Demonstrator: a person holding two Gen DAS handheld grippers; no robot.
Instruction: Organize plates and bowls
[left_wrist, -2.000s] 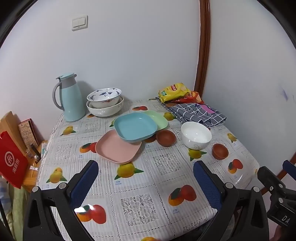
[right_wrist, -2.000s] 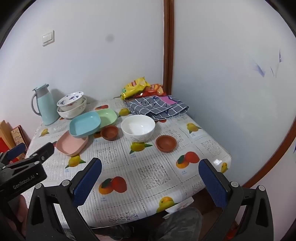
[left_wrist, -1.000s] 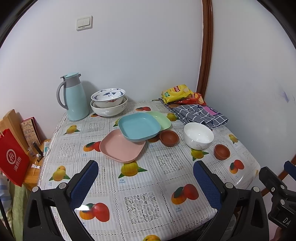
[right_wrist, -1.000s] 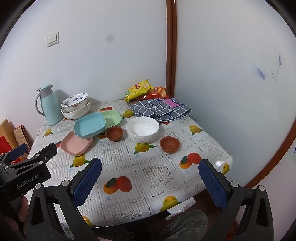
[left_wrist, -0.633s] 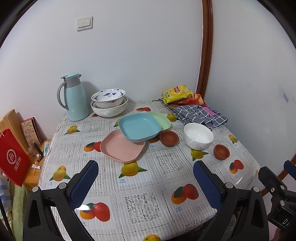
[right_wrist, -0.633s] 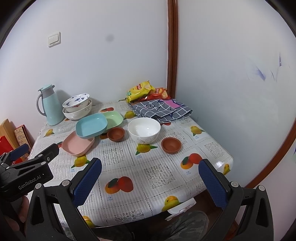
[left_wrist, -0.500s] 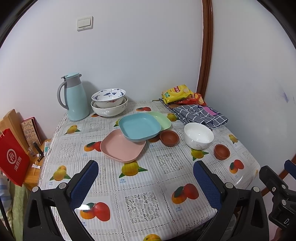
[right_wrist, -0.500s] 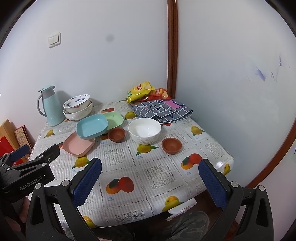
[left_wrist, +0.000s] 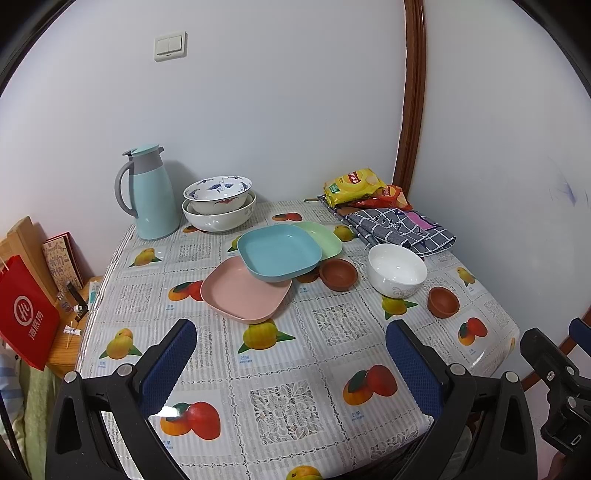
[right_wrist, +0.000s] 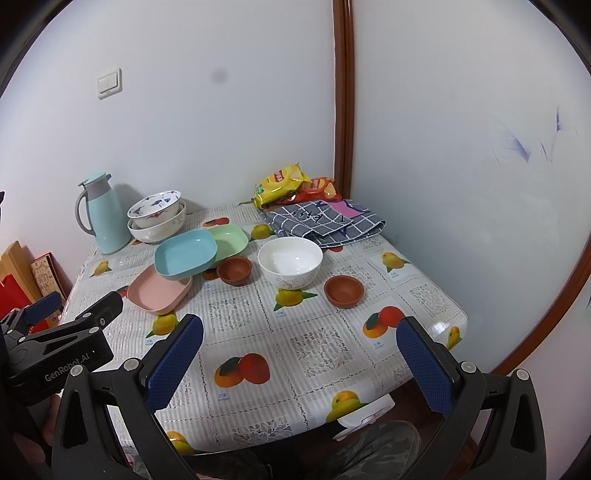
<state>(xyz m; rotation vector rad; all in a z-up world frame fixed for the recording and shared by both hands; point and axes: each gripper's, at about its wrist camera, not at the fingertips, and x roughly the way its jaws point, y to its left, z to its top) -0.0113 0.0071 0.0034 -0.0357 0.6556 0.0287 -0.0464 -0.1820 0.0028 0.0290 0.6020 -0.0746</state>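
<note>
Nearest the cameras, the left gripper and the right gripper both hang over the near edge of the tabletop, each with its two blue-padded fingers spread wide and grasping nothing.

Farther in, around the middle of the tabletop, lie three square plates in an overlapping row: a pink plate nearest, a blue plate resting partly on it, and a green plate tucked under the blue one's far side. To their right stand two small brown bowls, the first brown bowl just beside the blue plate and the second brown bowl nearer the right edge. One plain white bowl sits between these two.

At the far edge, toward the left corner, two patterned bowls are stacked, the smaller inside the larger, next to one pale blue jug. In the far right corner lie one checked cloth and two snack bags, one yellow and one red.
</note>
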